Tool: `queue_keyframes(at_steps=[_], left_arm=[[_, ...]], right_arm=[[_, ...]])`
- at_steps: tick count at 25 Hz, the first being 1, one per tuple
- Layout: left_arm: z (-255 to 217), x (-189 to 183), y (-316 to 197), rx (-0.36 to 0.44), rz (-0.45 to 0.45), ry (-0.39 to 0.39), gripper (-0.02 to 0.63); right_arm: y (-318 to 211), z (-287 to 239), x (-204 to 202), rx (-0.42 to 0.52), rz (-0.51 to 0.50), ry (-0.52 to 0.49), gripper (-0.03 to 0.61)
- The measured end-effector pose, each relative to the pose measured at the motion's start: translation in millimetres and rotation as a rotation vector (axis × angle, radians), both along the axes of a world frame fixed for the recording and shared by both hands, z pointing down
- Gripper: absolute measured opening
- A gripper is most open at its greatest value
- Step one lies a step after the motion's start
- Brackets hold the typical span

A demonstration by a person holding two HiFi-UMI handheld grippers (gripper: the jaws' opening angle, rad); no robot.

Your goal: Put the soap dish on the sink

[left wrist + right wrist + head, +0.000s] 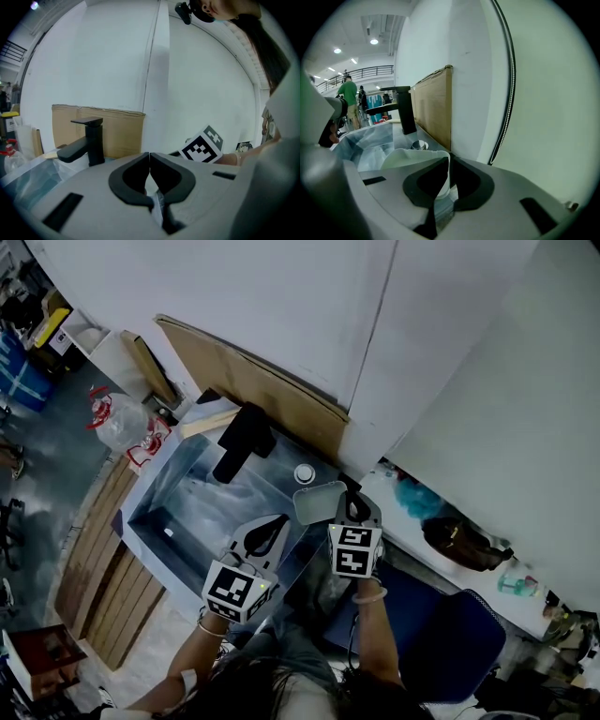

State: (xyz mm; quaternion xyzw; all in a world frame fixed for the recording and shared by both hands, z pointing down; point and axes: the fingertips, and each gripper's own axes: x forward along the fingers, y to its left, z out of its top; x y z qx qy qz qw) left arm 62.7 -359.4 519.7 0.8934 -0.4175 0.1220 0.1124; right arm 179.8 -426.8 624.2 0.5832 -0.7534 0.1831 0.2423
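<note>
Black pads of the right gripper (447, 163), clamped on the thin upright wall of the pale soap dish (410, 160), with the wall pinched between both jaws. From the head view, soap dish held out to the left of that gripper, at the far right corner of the sink (183, 495). Resting on the rim or just above it: impossible to tell. Just beyond the dish, a small round metal cap (305, 473) on the far rim.

Left gripper (149, 157) closed, tips touching, nothing held. Seen from the head view over the near right part of the basin, just left of the right gripper and apart from the dish.

Farther out along the far rim, left of the cap, a black faucet (242, 442) with its spout over the basin. Clear plastic film (370, 138) crumpled across the basin. Behind the faucet, a brown cardboard sheet (267, 385) leaning against the white wall (281, 296).

To the right of the sink, a dark bag (459, 542) on a pale ledge, and nearer, a blue chair (450, 629). To the left, a clear plastic bag with red print (122, 423) and wooden slats (98, 563) along the sink's left side.
</note>
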Motion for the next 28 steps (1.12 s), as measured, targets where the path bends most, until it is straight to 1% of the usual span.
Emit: queue_keyframes(at_steps=[9,22,28], left_arm=[[-11,-1,14,0.017,0.006,0.009,0.009],[-34,-11,49,0.057,0.022,0.021,0.009],[-48,-18,68,0.081,0.027,0.020,0.009]], right_arm=[[15,-17,-5,0.031,0.005,-0.016,0.032],[48,-49,-14,0.087,0.033,-0.024,0.031],[70,-64,-23,0.099,0.038,-0.054,0.029]])
